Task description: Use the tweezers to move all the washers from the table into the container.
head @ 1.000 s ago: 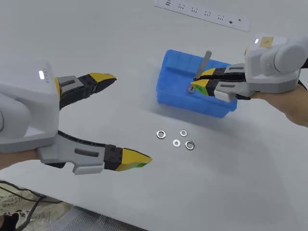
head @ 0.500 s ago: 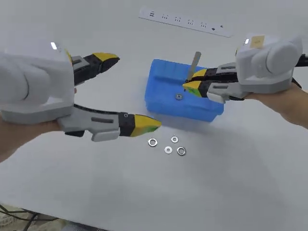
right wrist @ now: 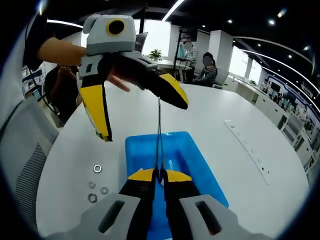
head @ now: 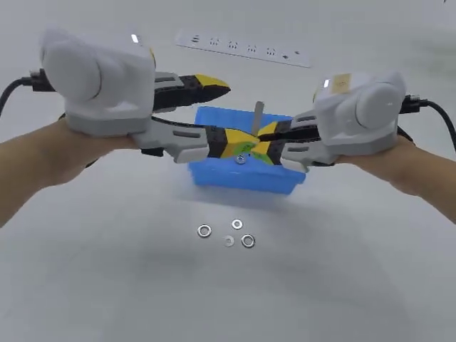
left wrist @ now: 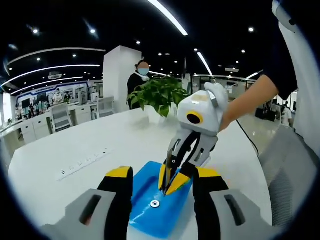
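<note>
Blue container [head: 214,177] sits under both grippers, one washer [head: 241,159] inside. Now the right gripper [right wrist: 160,176] is clamped on the tweezers [right wrist: 159,131], prongs squeezed together, tip load unclear. Meanwhile the left gripper [left wrist: 162,175] gapes wide, empty. Four washers [head: 247,241] lie on the table [head: 342,285] near the container.

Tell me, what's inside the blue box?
One washer lies on the floor of the blue container. In the head view, the left tongs and right tongs cover part of that floor, so more could hide there.
</note>
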`<state>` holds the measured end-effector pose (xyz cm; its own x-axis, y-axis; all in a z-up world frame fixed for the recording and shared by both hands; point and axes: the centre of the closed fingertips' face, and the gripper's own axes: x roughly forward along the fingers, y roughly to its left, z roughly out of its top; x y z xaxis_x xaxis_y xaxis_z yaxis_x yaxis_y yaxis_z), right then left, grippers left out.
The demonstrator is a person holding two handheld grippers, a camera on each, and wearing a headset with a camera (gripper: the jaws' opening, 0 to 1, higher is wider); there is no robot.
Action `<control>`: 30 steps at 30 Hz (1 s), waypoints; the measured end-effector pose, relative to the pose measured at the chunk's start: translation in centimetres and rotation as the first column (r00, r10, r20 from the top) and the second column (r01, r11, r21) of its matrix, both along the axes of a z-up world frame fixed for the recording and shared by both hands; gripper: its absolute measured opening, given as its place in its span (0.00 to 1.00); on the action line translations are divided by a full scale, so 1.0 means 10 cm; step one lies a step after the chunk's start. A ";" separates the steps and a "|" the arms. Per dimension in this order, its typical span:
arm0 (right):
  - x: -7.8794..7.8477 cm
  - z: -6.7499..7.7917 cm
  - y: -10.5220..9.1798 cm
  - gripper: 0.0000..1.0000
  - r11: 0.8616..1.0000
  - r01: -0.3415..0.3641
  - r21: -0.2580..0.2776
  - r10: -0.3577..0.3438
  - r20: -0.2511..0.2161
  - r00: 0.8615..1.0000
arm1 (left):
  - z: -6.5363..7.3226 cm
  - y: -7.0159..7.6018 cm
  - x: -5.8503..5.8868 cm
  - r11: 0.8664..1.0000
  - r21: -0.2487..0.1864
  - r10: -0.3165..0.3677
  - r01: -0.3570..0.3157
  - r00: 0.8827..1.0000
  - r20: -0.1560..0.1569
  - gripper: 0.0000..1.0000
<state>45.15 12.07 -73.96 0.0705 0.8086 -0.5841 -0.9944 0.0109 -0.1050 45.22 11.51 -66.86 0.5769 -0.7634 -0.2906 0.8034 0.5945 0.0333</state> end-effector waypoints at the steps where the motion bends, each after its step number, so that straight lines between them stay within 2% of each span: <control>1: 0.00 0.00 0.00 0.07 1.000 -0.003 -0.002 0.003 0.001 1.000 | -0.01 -0.02 0.01 1.000 0.010 -0.012 0.012 1.000 -0.004 0.48; 6: -0.02 -0.02 0.00 0.07 1.000 -0.012 -0.008 0.012 -0.001 1.000 | 0.04 -0.14 0.00 0.997 -0.004 -0.075 0.075 0.997 -0.004 0.27; 12: -0.04 -0.02 0.01 0.07 1.000 -0.019 -0.008 0.019 -0.003 1.000 | 0.02 -0.15 -0.02 0.992 0.035 -0.121 0.122 0.993 -0.013 0.16; 15: -0.05 -0.01 0.01 0.07 1.000 -0.022 -0.007 0.022 -0.001 1.000 | 0.05 -0.16 -0.05 0.989 0.019 -0.144 0.145 0.989 -0.020 0.09; 17: -0.07 -0.01 0.01 0.07 0.999 -0.032 -0.008 0.032 0.001 0.999 | 0.04 -0.16 -0.06 0.988 0.028 -0.151 0.151 0.988 -0.021 0.08; 23: -0.10 -0.03 -0.01 0.08 0.999 -0.045 -0.022 0.045 0.007 0.999 | 0.02 -0.18 -0.11 0.975 0.101 -0.200 0.199 0.980 0.002 0.06; 25: -0.11 -0.01 -0.01 0.08 0.999 -0.050 -0.019 0.050 0.014 0.999 | 0.04 -0.20 -0.13 0.972 0.111 -0.210 0.207 0.978 0.013 0.05; 27: -0.12 0.02 0.01 0.09 0.998 -0.053 -0.015 0.053 0.023 0.998 | 0.07 -0.21 -0.16 0.970 0.112 -0.217 0.215 0.976 0.009 0.05; 30: -0.15 0.05 0.05 0.10 0.998 -0.061 -0.011 0.061 0.041 0.997 | 0.09 -0.21 -0.16 0.968 0.130 -0.222 0.217 0.975 0.027 0.05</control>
<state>43.68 12.53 -73.48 0.0456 0.8067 -0.5892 -0.9880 -0.0506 -0.1458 43.61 9.42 -66.01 0.4130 -0.8317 -0.3711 0.9100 0.3930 0.1321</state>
